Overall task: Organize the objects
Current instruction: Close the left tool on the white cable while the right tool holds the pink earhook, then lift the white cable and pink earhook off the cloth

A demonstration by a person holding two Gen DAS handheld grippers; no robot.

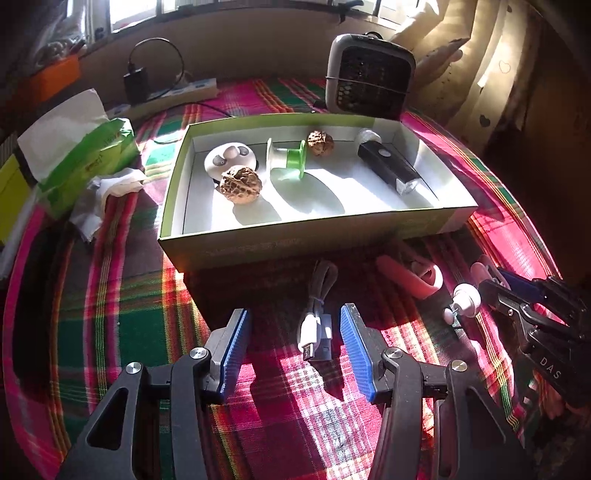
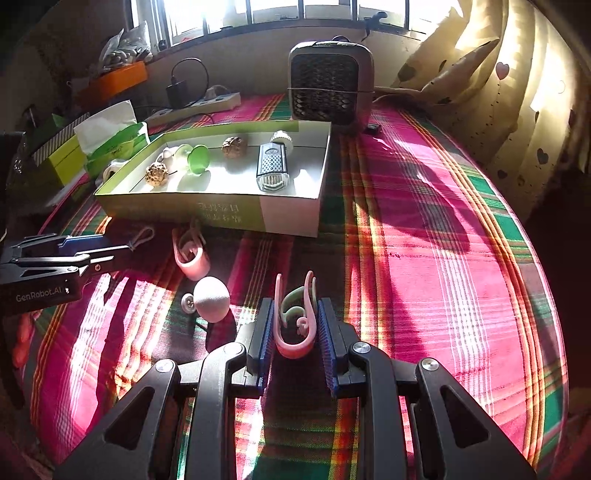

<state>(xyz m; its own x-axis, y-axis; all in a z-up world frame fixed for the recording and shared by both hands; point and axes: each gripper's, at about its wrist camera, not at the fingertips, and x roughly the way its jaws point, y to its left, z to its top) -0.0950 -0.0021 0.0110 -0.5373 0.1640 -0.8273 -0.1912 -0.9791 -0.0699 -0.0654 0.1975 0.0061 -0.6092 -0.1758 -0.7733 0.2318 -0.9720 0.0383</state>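
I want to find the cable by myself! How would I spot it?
Start at the green box on the plaid cloth. Just in front of its near wall lies the white cable, folded and tied, between the open fingers of the left hand-held gripper. Unlike the pink clip beside it, it ends in metal plugs.

Hard sunlight pours through the window [image 2: 280, 14], glaring there; long dark shadows stripe the tablecloth [image 2: 424, 229]. Fisheye bends edges, corners black.

"GenRobot.AI" on left gripper [image 2: 103, 254]; "DAS" on right gripper [image 1: 491, 284]
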